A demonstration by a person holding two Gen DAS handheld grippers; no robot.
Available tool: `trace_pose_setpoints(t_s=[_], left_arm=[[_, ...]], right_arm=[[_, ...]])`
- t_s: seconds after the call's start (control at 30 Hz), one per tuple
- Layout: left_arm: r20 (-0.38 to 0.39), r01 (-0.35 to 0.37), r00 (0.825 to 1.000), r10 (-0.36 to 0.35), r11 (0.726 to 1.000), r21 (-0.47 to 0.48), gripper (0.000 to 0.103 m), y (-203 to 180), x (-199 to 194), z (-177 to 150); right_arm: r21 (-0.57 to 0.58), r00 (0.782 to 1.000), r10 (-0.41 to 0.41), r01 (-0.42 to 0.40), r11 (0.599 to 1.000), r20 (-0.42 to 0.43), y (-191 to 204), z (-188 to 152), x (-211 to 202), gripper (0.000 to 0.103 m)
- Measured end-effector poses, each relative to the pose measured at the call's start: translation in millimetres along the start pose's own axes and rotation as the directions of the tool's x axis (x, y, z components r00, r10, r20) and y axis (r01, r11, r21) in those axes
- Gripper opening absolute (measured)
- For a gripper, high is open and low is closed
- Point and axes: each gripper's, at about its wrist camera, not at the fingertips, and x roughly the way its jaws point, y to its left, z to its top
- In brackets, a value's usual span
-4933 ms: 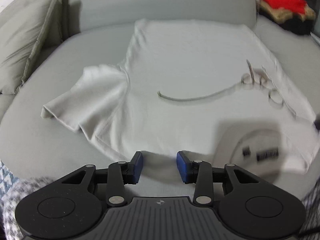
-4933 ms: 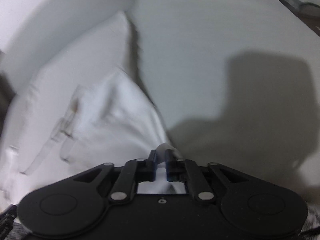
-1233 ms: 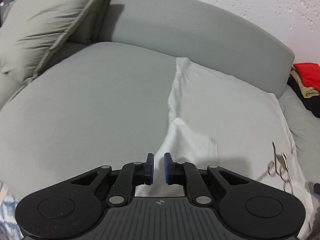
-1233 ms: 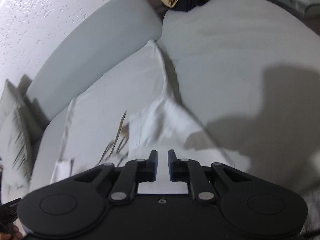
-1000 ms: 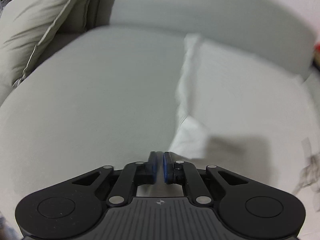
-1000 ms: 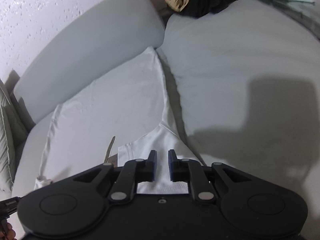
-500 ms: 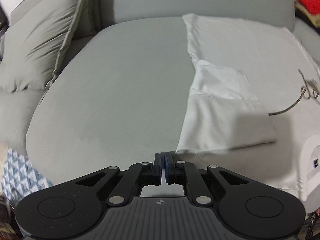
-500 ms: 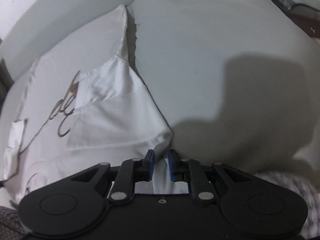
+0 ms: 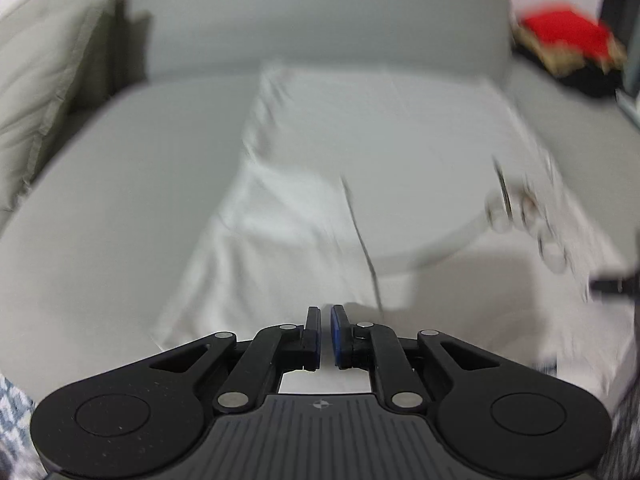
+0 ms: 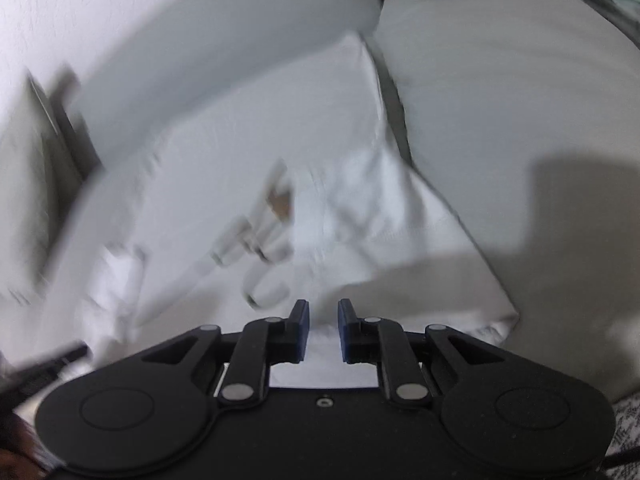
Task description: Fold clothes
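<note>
A white T-shirt (image 9: 380, 152) lies flat on the grey sofa seat (image 9: 120, 168), both sleeves folded in over the body. It has a thin looping print (image 9: 516, 208) on its front. My left gripper (image 9: 325, 320) hovers over the shirt's near edge, its blue pads a narrow gap apart with nothing between them. In the right wrist view the same shirt (image 10: 280, 128) fills the middle, and my right gripper (image 10: 323, 312) is open and empty above its near edge. Both views are motion-blurred.
A grey cushion (image 9: 40, 92) leans at the left end of the sofa. A pile of red, tan and black clothes (image 9: 568, 44) sits at the far right. The sofa backrest (image 9: 320, 28) runs behind the shirt. Patterned fabric (image 9: 16, 412) shows at the near edge.
Both grippers have let go of the shirt's near edge and opened slightly. They have swung back over the shirt, and the left sleeve now lies folded in.
</note>
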Motion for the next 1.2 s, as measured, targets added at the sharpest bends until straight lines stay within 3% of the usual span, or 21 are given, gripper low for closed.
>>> trace_pose_setpoints(t_s=[0.07, 0.13, 0.2, 0.37, 0.5, 0.57, 0.63, 0.83, 0.93, 0.97, 1.07, 1.2], left_arm=[[-0.022, 0.005, 1.000, -0.004, 0.999, 0.049, 0.006, -10, -6, -12], [-0.014, 0.010, 1.000, -0.009, 0.995, 0.099, 0.007, -17, -22, -23], [-0.008, 0.055, 0.998, -0.054, 0.997, 0.056, 0.010, -15, -32, -27], [-0.029, 0.053, 0.998, -0.050, 0.994, 0.094, 0.010, -32, -19, -30], [-0.058, 0.042, 0.998, -0.034, 0.989, 0.142, 0.010, -40, -21, -33], [-0.071, 0.059, 0.996, -0.051, 0.992, 0.109, 0.010, -30, -28, -30], [-0.080, 0.074, 0.995, -0.068, 0.994, 0.078, 0.010, -21, -36, -26], [0.100, 0.048, 0.994, -0.053, 0.998, 0.050, 0.014, 0, -68, 33], [0.189, 0.038, 0.981, -0.044, 0.999, 0.034, 0.033, 11, -84, 62], [0.218, 0.034, 0.975, -0.040, 0.999, 0.029, 0.037, 14, -89, 72], [0.299, 0.026, 0.954, -0.028, 1.000, 0.010, 0.044, 25, -102, 101], [0.253, 0.042, 0.967, -0.022, 0.996, -0.074, 0.043, 46, -36, 133]], right_arm=[[-0.034, 0.999, -0.033, 0.032, 0.999, -0.029, 5, -10, 0, 0.014], [-0.047, 0.999, -0.008, 0.006, 0.999, -0.049, 5, -19, -15, 0.014], [-0.059, 0.998, 0.016, -0.020, 0.998, -0.068, 5, -29, -29, 0.016], [-0.077, 0.992, 0.111, -0.115, 0.990, -0.065, 15, -35, -39, 0.016], [-0.129, 0.991, 0.055, -0.071, 0.989, -0.123, 28, -46, -22, 0.016], [-0.156, 0.990, 0.039, -0.060, 0.986, -0.135, 31, -48, -31, 0.016], [-0.131, 0.986, 0.072, -0.092, 0.987, -0.150, 27, -46, -43, 0.016], [-0.107, 0.980, 0.196, -0.190, 0.976, 0.046, 37, -7, -98, 0.020], [-0.131, 0.957, 0.247, -0.228, 0.965, 0.154, 46, 23, -131, 0.040], [-0.141, 0.947, 0.259, -0.235, 0.962, 0.187, 49, 33, -140, 0.051], [-0.143, 0.927, 0.273, -0.243, 0.959, 0.256, 51, 67, -144, 0.070], [-0.110, 0.921, 0.258, -0.235, 0.966, 0.292, 44, 117, -115, 0.072]])
